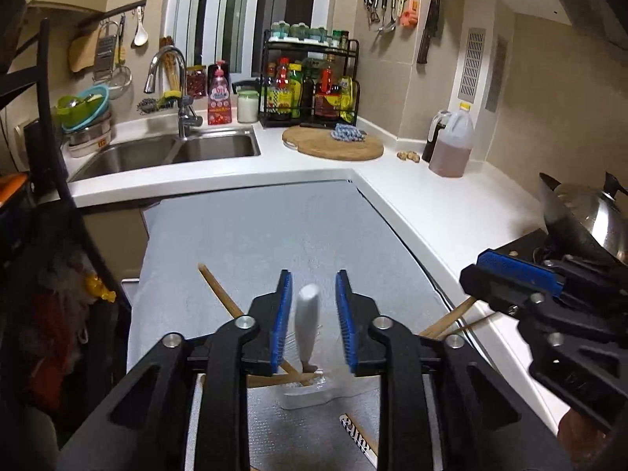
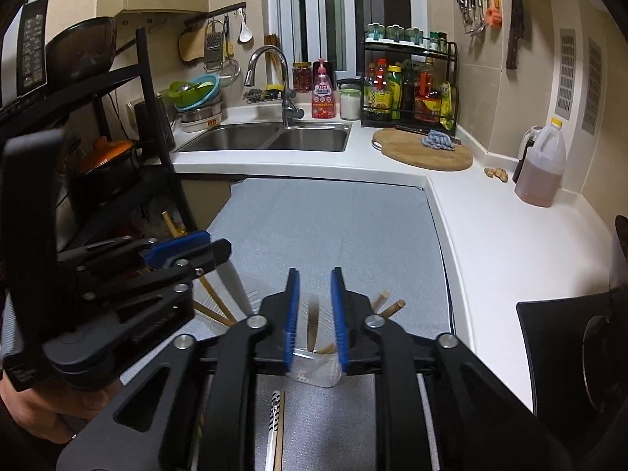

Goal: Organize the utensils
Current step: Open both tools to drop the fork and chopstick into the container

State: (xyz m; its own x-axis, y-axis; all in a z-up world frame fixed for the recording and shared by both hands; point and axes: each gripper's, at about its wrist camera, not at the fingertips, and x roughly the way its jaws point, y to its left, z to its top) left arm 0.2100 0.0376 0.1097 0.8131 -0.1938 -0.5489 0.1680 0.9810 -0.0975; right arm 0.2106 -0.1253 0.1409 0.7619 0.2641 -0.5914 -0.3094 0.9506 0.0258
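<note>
The white spoon handle [image 1: 307,314] points far, between the left gripper [image 1: 314,320] fingers, untouched; the right gripper [image 2: 316,316] fingers stand narrowly parted around a blurred brown stick [image 2: 313,325]. Bare grey mat [image 1: 274,227] lies beyond; the table [image 1: 451,204] edge runs right.

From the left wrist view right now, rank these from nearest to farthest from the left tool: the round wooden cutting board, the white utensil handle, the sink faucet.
1. White utensil handle: between the left tool's blue pads, over the grey mat.
2. Round wooden cutting board: on the white counter, ahead and slightly right.
3. Sink faucet: behind the sink, far left.
</note>
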